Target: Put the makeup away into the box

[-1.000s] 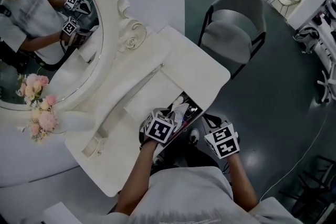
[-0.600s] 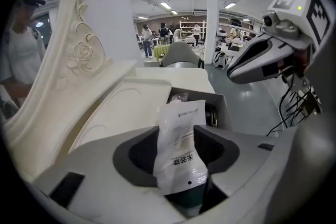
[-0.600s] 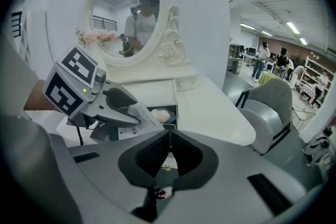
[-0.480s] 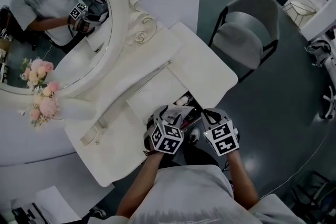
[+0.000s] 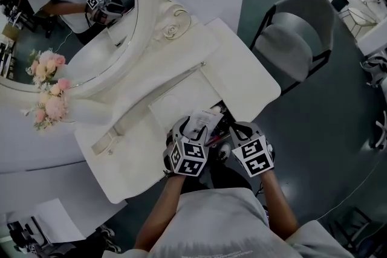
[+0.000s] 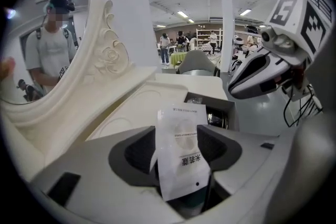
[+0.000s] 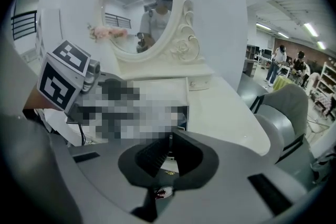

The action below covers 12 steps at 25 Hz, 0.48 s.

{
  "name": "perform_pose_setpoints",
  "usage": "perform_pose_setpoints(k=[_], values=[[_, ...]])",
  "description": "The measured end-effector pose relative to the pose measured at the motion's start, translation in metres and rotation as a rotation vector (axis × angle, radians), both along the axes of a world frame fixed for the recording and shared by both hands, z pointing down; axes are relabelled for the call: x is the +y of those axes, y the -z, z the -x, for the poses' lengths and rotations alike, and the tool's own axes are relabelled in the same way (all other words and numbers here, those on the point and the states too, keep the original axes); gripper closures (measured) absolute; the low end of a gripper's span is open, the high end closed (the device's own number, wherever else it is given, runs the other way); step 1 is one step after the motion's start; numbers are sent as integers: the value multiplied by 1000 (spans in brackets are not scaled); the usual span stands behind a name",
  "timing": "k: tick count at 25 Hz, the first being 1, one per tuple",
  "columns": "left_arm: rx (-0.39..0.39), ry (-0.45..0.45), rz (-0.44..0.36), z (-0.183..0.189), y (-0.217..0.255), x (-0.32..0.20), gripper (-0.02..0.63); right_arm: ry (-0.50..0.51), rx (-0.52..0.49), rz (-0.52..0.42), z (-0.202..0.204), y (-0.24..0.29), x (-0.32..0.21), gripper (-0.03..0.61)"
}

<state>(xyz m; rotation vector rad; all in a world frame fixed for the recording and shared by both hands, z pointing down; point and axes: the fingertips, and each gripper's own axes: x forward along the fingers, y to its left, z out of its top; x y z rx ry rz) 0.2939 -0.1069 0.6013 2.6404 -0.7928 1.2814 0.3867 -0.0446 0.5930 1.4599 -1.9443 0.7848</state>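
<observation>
Between the left gripper [image 6: 178,141] and its jaws, just opened wide, the white sachet [image 6: 182,162] stands loose, long axis aimed at the open box [image 6: 232,115] just beyond. Right gripper [image 7: 169,153] sits clamped shut on nothing, alongside.

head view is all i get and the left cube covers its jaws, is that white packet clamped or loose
Observer: Loose, it seems. In the left gripper view the left gripper has just been opening its jaws, which now stand wide. The white packet stands upright between them and does not look pinched.
Operator: and the right one, carrying anything
Observer: No. In its own view the right gripper has its jaws shut together, with nothing visible between them.
</observation>
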Motion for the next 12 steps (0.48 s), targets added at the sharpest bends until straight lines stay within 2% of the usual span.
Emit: perform_pose_setpoints(k=[3, 5, 8, 12], values=[[12, -9, -1, -9, -2, -3, 363, -4, 0, 5, -3, -1, 2, 572], [8, -10, -5, -13, -7, -7, 472, -11, 1, 7, -6, -3, 2, 572], [-7, -6, 10, -17, -16, -8, 584, -19, 4, 9, -9, -5, 3, 572], [-53, -1, 65, -19, -34, 1, 600, -26, 6, 14, -13, -8, 8, 572]])
